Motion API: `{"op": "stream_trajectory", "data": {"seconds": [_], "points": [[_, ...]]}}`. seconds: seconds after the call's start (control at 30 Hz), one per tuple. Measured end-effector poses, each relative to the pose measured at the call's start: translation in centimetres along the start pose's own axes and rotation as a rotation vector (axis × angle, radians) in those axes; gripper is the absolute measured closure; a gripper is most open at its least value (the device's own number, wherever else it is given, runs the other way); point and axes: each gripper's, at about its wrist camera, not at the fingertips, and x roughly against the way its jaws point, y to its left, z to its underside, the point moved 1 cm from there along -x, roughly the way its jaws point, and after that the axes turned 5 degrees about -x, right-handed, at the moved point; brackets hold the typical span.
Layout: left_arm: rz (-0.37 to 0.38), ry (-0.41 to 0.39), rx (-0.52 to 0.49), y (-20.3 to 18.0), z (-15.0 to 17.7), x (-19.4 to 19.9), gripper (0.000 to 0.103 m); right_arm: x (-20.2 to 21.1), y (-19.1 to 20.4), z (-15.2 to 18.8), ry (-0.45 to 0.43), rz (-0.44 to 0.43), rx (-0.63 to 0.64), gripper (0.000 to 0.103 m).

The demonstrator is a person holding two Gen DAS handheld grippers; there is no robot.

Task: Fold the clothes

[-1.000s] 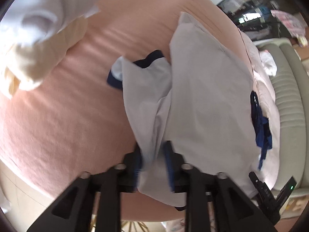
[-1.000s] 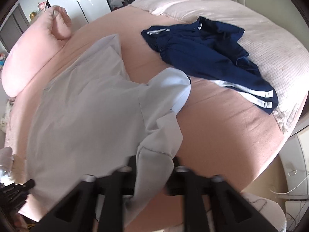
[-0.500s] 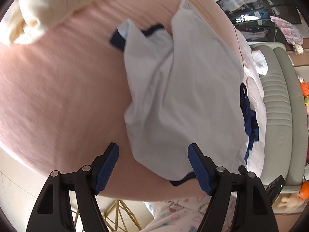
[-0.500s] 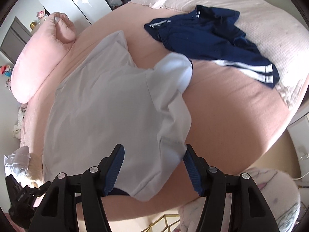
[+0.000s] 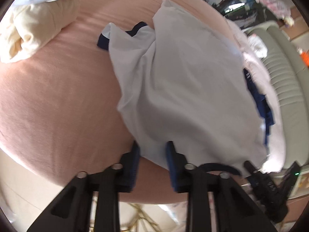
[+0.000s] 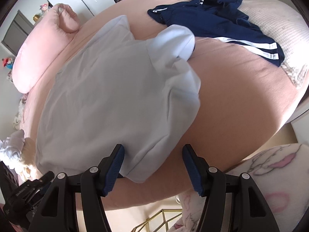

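Observation:
A light grey shirt (image 5: pixel 183 77) with navy trim lies spread on the pink bed (image 5: pixel 58 106), its sleeves folded in over the body. My left gripper (image 5: pixel 152 150) is at the shirt's near edge. Its jaws are closing, and both pads touch the cloth between them. In the right wrist view the same shirt (image 6: pixel 108 96) fills the middle. My right gripper (image 6: pixel 153 154) stands open around its near folded corner, the pads apart from the cloth.
A navy garment with white stripes (image 6: pixel 212 19) lies on the far side of the bed (image 6: pixel 241 96). A cream cloth bundle (image 5: pixel 32 25) sits at the left, a pink pillow (image 6: pixel 42 52) beyond. A patterned pyjama sleeve (image 6: pixel 270 174) and a gold wire frame (image 6: pixel 164 218) are below the bed's edge.
A second ago both grippers held bunched cloth. They let go and opened wide. Since then the left jaws have narrowed onto the near edge, and the right has stayed open and come closer.

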Motion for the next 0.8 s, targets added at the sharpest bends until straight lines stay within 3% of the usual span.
{"op": "stream_trajectory", "data": {"seconds": [0.07, 0.13, 0.2, 0.33, 0.5, 0.57, 0.6, 0.67, 0.7, 0.73, 0.77, 0.8], "points": [[0.006, -0.006, 0.007, 0.1, 0.0, 0.2, 0.087, -0.1, 0.3, 0.2, -0.012, 0.01, 0.021, 0.062], [0.004, -0.01, 0.01, 0.3, 0.0, 0.3, 0.091, -0.3, 0.5, 0.2, -0.021, 0.032, 0.041, 0.099], [-0.013, -0.005, -0.004, 0.2, 0.0, 0.2, 0.096, -0.1, 0.7, 0.2, -0.047, 0.082, 0.048, 0.1], [-0.037, 0.002, -0.028, 0.1, 0.0, 0.1, 0.096, 0.0, 0.4, 0.0, -0.067, 0.179, 0.041, 0.1], [-0.052, 0.011, -0.086, -0.4, -0.3, 0.1, 0.096, 0.0, 0.6, -0.1, -0.066, 0.194, 0.049, 0.1], [-0.04, 0.024, -0.075, -0.2, -0.5, 0.2, 0.095, 0.2, 1.0, -0.1, -0.051, 0.156, 0.079, 0.1], [-0.024, 0.035, -0.056, 0.1, -0.6, 0.3, 0.095, 0.3, 1.2, 0.0, -0.048, 0.143, 0.093, 0.098], [0.031, 0.065, 0.013, 1.1, -0.7, 0.3, 0.092, 1.1, 1.5, 0.2, -0.064, 0.157, 0.109, 0.082], [0.057, 0.077, 0.044, 1.6, -0.7, 0.4, 0.086, 1.4, 1.6, 0.2, -0.067, 0.161, 0.109, 0.05], [0.077, 0.081, 0.064, 2.0, -0.7, 0.6, 0.082, 1.8, 1.6, 0.3, -0.072, 0.162, 0.107, 0.03], [0.093, 0.078, 0.076, 2.3, -0.9, 0.8, 0.069, 2.4, 1.7, 0.4, -0.084, 0.15, 0.099, 0.029], [0.102, 0.07, 0.082, 2.5, -1.0, 1.2, 0.048, 2.9, 2.0, 0.5, -0.093, 0.14, 0.098, 0.029]]}}
